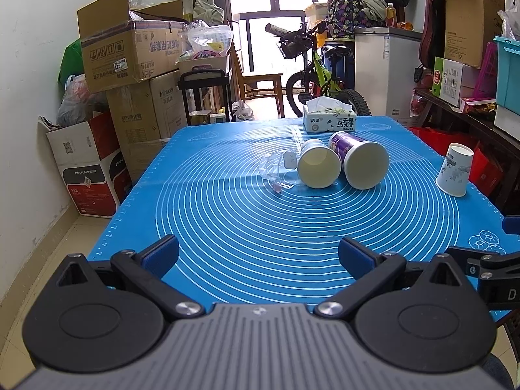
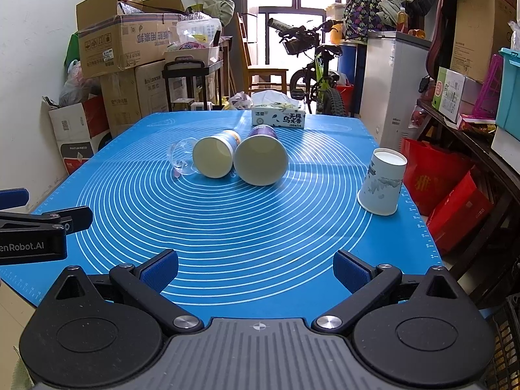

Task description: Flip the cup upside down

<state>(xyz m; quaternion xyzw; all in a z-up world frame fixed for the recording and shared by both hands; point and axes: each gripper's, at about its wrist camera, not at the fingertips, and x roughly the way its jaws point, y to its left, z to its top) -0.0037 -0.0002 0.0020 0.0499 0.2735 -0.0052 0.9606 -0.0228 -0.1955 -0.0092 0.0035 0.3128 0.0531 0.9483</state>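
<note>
Several cups rest on a blue mat. A clear plastic cup lies on its side at the left. A white and yellow paper cup and a purple paper cup lie on their sides, mouths toward me. A white cup with a grey print stands upside down at the right. My left gripper and right gripper are open and empty, near the mat's front edge, well short of the cups.
A tissue box sits at the mat's far edge. Cardboard boxes stack at the left, a bicycle and a white freezer stand behind, and shelves with red bags line the right.
</note>
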